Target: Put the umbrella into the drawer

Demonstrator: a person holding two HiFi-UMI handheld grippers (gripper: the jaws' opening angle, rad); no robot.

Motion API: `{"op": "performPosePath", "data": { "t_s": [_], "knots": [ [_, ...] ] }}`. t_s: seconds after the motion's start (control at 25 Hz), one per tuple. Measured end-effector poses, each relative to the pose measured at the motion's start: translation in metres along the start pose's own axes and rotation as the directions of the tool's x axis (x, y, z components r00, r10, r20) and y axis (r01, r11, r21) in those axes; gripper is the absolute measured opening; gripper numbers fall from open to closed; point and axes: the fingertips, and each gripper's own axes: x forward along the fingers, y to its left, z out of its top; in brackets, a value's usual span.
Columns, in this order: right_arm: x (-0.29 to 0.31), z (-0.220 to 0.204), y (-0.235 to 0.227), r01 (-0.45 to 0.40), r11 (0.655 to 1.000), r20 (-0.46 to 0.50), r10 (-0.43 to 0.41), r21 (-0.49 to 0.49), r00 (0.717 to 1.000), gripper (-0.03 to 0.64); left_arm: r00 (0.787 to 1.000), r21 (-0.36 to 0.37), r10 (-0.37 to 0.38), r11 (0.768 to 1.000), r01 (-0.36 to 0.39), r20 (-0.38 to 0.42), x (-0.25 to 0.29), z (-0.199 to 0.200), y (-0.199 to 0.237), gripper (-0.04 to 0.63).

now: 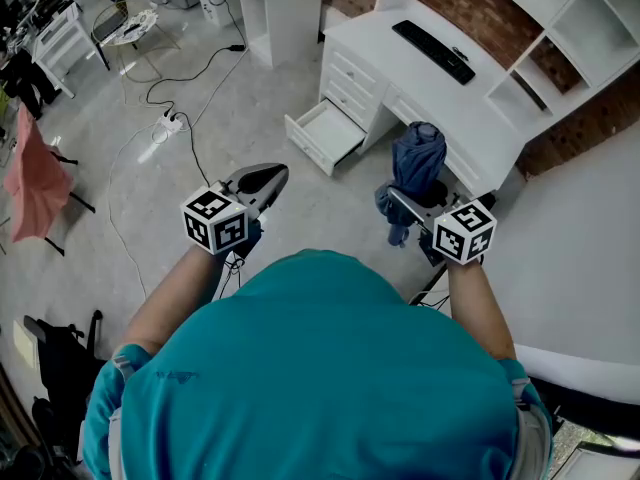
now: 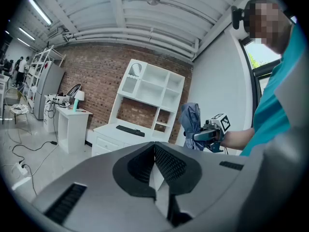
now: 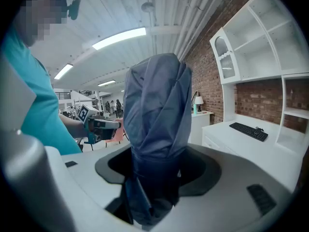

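Note:
A folded dark blue umbrella (image 1: 418,163) stands upright between the jaws of my right gripper (image 1: 404,204), which is shut on its lower part. In the right gripper view the umbrella (image 3: 157,124) fills the middle and hides that gripper's (image 3: 155,178) pads. My left gripper (image 1: 264,179) hangs to the left at about the same height, its jaws together with nothing in them. In the left gripper view this gripper (image 2: 155,166) points at the white desk (image 2: 116,129), with the umbrella (image 2: 189,122) off to the right. The bottom drawer (image 1: 325,134) of the desk (image 1: 440,93) stands pulled out and looks empty.
A black keyboard (image 1: 433,51) lies on the desk under a white shelf unit (image 1: 560,23). A small white table (image 1: 282,8) stands to the desk's left. Cables and a power strip (image 1: 170,121) trail over the grey floor. A pink chair (image 1: 35,183) stands at far left.

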Motion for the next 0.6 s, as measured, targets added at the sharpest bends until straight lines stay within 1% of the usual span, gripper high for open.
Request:
{"op": "performPosePath", "data": {
  "t_s": [0.28,0.6],
  "knots": [
    [-0.011,-0.002,-0.010,-0.023,1.000,0.006,0.023,-0.006,1.000,0.278,1.000,0.004,0.017,1.000,-0.017,0.007,0.014,0.002,-0.011,0.015],
    [-0.050,-0.008,-0.038,-0.050,0.998,0.004,0.051,-0.037,0.999,0.278,0.999,-0.001,0.042,0.999,-0.042,0.028,0.049,0.003,-0.047,0.015]
  ]
}}
